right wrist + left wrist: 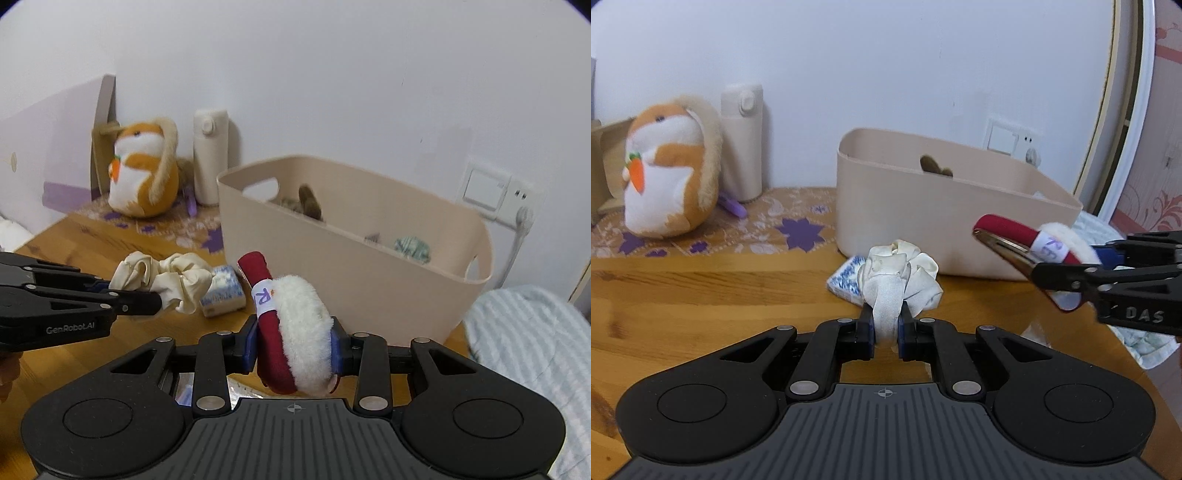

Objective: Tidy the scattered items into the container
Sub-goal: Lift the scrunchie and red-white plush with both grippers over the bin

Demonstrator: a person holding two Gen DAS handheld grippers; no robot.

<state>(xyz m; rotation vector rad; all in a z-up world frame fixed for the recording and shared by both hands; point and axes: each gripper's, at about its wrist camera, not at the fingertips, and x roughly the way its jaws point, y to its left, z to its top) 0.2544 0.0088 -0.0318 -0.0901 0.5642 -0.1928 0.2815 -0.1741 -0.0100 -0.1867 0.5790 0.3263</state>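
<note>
Left wrist view: the left gripper (886,328) has its jaws pinching a cream scrunchie (899,277) just above the wooden table (701,288), a blue-patterned packet (847,280) behind it. The beige container (923,206) stands at one o'clock.

Right wrist view: the right gripper (293,345) has its jaws clamped on a red-and-white fluffy hair clip (291,328). Only this view shows items lying inside the container (369,273), at one o'clock.

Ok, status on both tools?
Left tool shut on cream scrunchie. Right tool shut on red hair clip. Bin ahead, nothing blocking.
</note>
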